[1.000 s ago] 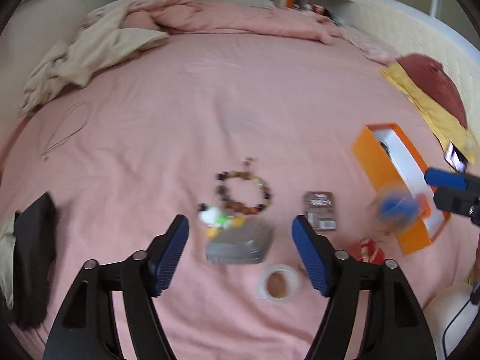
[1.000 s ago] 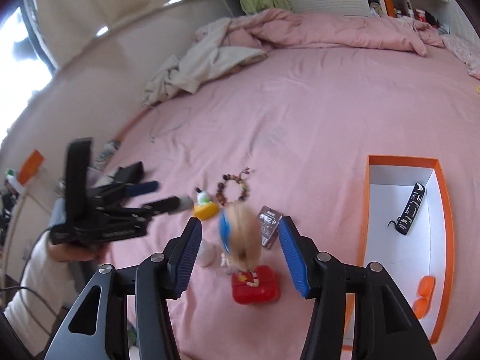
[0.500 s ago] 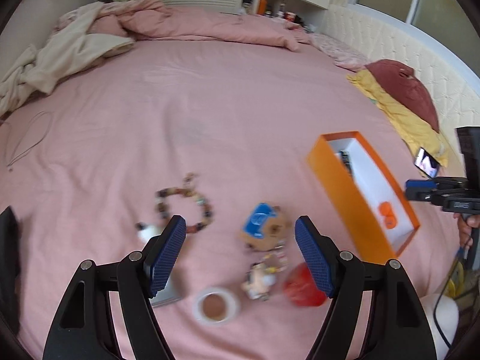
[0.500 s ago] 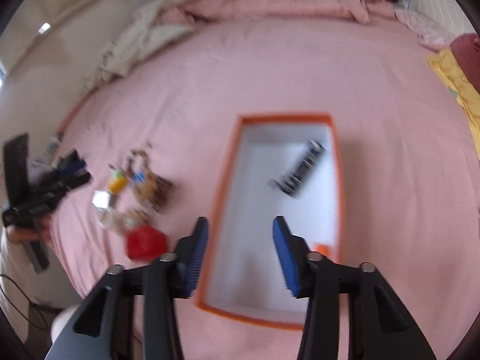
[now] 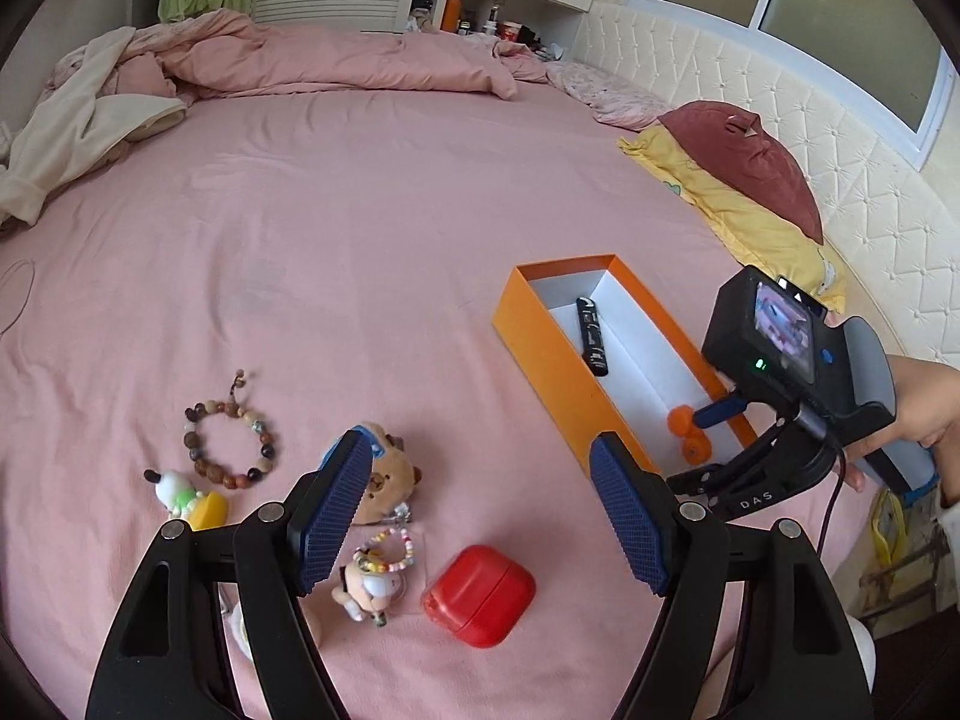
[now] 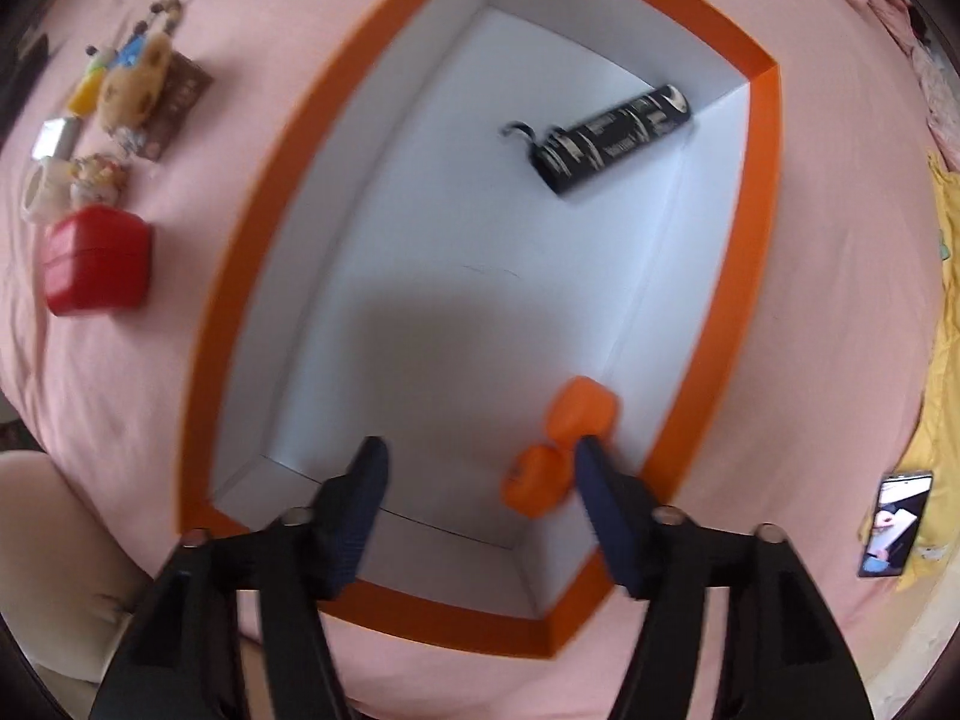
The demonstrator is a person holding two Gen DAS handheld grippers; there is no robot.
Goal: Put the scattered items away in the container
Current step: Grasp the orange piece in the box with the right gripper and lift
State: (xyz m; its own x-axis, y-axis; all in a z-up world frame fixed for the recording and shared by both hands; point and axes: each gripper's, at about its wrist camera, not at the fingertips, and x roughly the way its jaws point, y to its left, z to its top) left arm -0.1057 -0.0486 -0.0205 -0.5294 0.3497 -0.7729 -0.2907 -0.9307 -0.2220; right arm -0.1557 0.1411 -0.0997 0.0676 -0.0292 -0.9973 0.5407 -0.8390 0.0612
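An orange box (image 5: 543, 339) with a white inside lies on the pink bed; it holds a black tube (image 5: 592, 336) and a small orange item (image 5: 684, 429). My left gripper (image 5: 480, 474) is open above a bear plush (image 5: 387, 474), a doll keychain (image 5: 372, 579) and a red case (image 5: 480, 594). A bead bracelet (image 5: 228, 444) and a white-and-yellow toy (image 5: 183, 495) lie further left. My right gripper (image 6: 480, 453) hangs open over the near end of the box (image 6: 750, 276), its right finger beside the orange item (image 6: 558, 450); nothing is between its fingers.
In the right wrist view a tape roll (image 6: 39, 195), a silver packet (image 6: 57, 138) and a brown packet (image 6: 183, 99) lie by the red case (image 6: 96, 270). A phone (image 6: 897, 522) rests on yellow cloth at the right. Crumpled bedding (image 5: 300, 60) sits at the far side.
My right gripper swung away from the scattered items and came down low over the box. The bear plush, blurred between its fingers a second ago, now lies on the bed. My left gripper shifted right.
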